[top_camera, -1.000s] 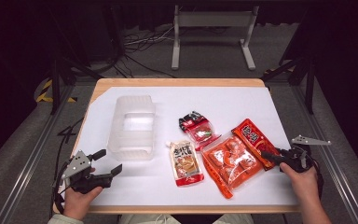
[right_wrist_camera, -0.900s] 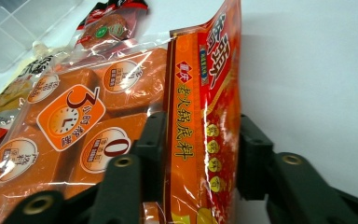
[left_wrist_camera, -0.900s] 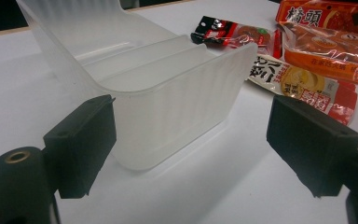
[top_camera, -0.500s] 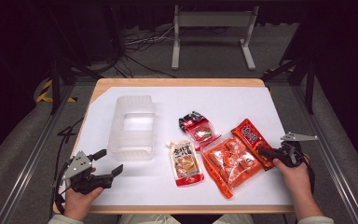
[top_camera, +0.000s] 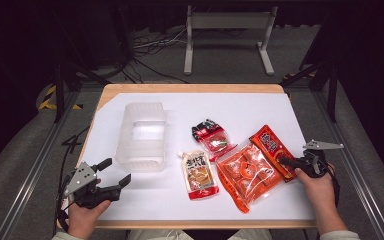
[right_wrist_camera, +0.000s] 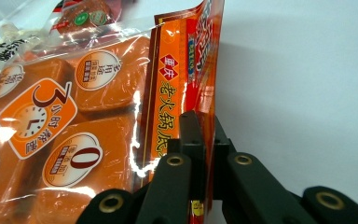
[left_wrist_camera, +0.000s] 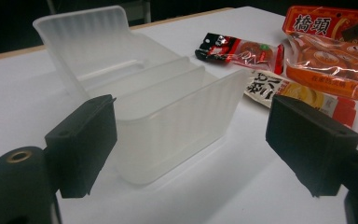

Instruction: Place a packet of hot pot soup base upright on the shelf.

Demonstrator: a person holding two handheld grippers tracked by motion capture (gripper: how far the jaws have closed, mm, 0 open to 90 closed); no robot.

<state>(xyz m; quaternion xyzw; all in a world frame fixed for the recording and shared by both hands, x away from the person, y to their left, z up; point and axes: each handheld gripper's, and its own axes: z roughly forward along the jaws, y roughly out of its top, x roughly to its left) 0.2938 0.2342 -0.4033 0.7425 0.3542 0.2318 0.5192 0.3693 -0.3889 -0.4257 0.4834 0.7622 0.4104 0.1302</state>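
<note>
A red sauce packet [top_camera: 269,144] [right_wrist_camera: 182,70] lies at the right of the white mat, beside a large orange packet [top_camera: 246,174] [right_wrist_camera: 70,116]. My right gripper [top_camera: 286,161] [right_wrist_camera: 203,128] has just been closing and is now shut on the red packet's edge, which stands tilted up between the jaws. A translucent plastic container [top_camera: 142,135] [left_wrist_camera: 144,88] sits at the left of the mat. My left gripper [top_camera: 115,171] [left_wrist_camera: 193,140] rests open near the front left corner, pointing at the container with nothing between its jaws.
A small red-and-black packet [top_camera: 211,136] [left_wrist_camera: 242,49] and a beige pouch with a red base [top_camera: 198,175] [left_wrist_camera: 303,93] lie mid-mat. The white mat [top_camera: 240,107] covers a wooden table. A metal stand [top_camera: 227,30] and cables sit on the floor beyond.
The right gripper's jaws went from open to shut on the red packet's edge, after the hand edged a little left toward it. The left gripper has stayed put.
</note>
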